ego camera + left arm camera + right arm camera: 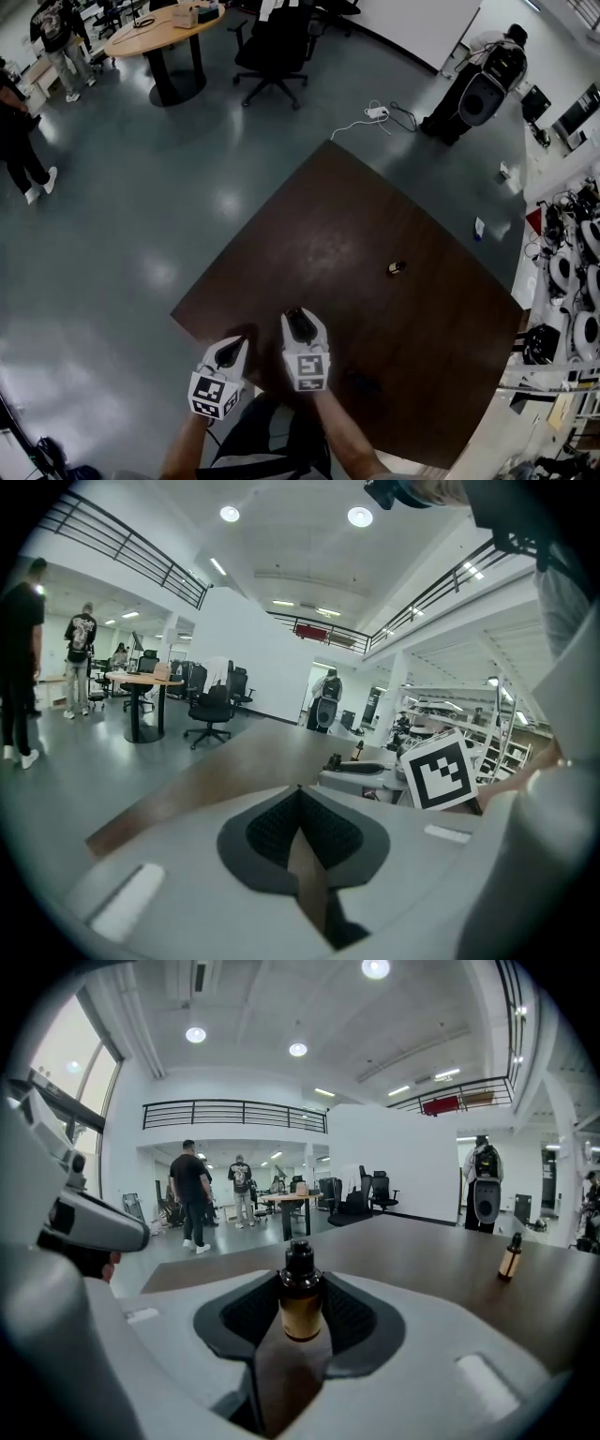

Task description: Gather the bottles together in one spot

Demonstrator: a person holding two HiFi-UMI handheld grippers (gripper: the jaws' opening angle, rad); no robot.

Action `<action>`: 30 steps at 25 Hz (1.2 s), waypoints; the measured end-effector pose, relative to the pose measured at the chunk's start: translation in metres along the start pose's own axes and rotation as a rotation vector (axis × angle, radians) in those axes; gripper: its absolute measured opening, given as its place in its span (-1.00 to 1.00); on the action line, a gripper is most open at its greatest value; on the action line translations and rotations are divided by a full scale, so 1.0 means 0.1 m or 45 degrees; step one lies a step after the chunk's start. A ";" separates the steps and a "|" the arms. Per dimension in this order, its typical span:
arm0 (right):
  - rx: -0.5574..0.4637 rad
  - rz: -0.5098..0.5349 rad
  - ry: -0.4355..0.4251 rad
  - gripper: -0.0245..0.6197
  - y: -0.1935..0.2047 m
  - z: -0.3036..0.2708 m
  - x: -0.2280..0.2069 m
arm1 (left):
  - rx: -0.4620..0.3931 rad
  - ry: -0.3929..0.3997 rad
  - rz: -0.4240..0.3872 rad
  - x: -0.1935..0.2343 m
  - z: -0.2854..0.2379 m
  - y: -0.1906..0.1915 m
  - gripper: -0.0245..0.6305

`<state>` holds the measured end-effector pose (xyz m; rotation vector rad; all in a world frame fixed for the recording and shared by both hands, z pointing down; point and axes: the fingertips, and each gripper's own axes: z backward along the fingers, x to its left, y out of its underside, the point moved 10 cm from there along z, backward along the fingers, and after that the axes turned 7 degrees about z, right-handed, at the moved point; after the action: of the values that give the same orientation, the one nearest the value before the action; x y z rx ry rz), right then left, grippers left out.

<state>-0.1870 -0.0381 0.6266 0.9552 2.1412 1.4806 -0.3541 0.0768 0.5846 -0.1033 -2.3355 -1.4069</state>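
1. The gathering looks barely begun. I can find only 2 bottles, and they are not yet together.
2. The right tongs (299,320) are closed part-way on the amber bottle (301,1299). It stands upright with its black cap up, and the pads press on its sides near the close edge of the worktop (375,206).
3. The second bottle (397,268) stands alone farther out on the worktop, well apart from the first and to the right in the head view.
4. The left tongs (300,793) are closed tip to tip on nothing, just beside the right pair.
5. Still to do, as I judge it: bring the held bottle next to the other one, or the other way round, then let go.
6. The worktop is dark brown wood, matt, and bare apart from the bottles.
7. The room is a large open hall with a glossy grey floor (141,187). There is a round wooden table (164,33), a black office chair (277,47), people standing at the left (19,141), a white cable and power strip (377,112), and cluttered shelving on the right (572,281).
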 end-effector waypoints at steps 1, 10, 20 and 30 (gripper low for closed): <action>-0.008 -0.005 -0.004 -0.49 -0.04 0.07 0.02 | 0.000 0.004 -0.004 -0.02 0.02 -0.01 -0.93; -0.096 0.013 -0.037 -0.49 -0.20 0.92 0.16 | 0.011 0.080 -0.072 -0.39 0.11 -0.05 -0.93; -0.142 0.005 0.037 -0.49 -0.15 1.90 0.11 | 0.046 0.188 -0.143 -0.89 0.11 0.00 -0.93; -0.113 -0.070 0.284 -0.49 0.13 2.64 -0.20 | 0.089 0.334 -0.225 -1.48 -0.05 0.02 -0.93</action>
<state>-0.0013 0.1281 0.5358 0.7241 2.2116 1.7096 -0.2173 0.0942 0.5319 0.2972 -2.2133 -1.3265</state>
